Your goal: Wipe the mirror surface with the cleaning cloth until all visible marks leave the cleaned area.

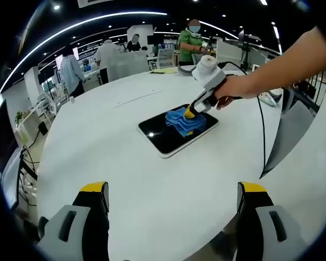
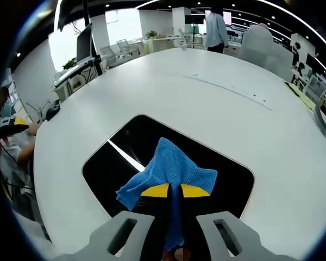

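Yellow tips of the left tool [image 1: 173,196] rise close to the camera, spread wide apart with nothing between them, hanging over the bare near part of the white worktop [image 1: 98,157]. Farther out on that worktop lies the mirror [image 1: 176,130], a dark flat slab with rounded corners, and its long side runs slantwise from the near left to the far right in the left gripper view. On it sits the blue cleaning cloth [image 1: 185,122]. The right tool [image 2: 168,190] is the one doing the job: its jaws are pressed together on the cloth [image 2: 168,168], pinching a fold of it and holding it down on the mirror [image 2: 108,163]. A hand [image 1: 231,92] grips that tool from the right. So the right tool is right on the mirror, and the left one is well away from it. To wipe more, the cloth would likely slide along the long side of the glass. I cannot tell if any marks are left, since the glass looks dark with just a bright line of light across it. Around is a big bright office with desks, chairs and people standing far off.
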The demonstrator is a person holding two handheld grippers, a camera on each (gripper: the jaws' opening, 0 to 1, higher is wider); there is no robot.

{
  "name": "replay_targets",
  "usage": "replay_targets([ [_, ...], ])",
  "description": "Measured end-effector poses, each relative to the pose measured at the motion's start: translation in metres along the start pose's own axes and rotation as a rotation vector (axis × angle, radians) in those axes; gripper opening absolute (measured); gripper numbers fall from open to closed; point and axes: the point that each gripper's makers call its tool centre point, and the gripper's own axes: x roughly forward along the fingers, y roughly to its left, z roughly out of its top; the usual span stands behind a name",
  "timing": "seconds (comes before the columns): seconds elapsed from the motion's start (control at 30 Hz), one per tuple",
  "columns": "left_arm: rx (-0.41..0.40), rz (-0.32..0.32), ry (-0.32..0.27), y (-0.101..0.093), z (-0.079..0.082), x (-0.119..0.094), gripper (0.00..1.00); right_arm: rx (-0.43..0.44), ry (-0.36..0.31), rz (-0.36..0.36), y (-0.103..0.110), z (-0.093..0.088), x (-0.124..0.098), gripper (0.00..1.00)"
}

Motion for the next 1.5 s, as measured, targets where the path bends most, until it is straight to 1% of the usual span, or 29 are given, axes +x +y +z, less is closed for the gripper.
replay_targets([
  [0.6,-0.015,0.014,0.002,0.01,-0.001,-0.001,0.99,-0.019,0.032,-0.012,-0.01,0.009,0.007,0.02],
  [0.83,-0.025,0.017,0.012,0.01,-0.006,-0.002,0.99,-0.039,0.035,-0.017,-0.013,0.013,0.009,0.02],
  [1.03,-0.035,0.016,0.022,0.009,-0.011,-0.001,0.99,-0.034,0.033,-0.019,-0.017,0.017,0.012,0.02],
  [1.5,-0.06,0.03,0.019,0.014,-0.013,0.001,0.99,-0.024,0.029,-0.027,-0.026,0.025,0.019,0.02],
])
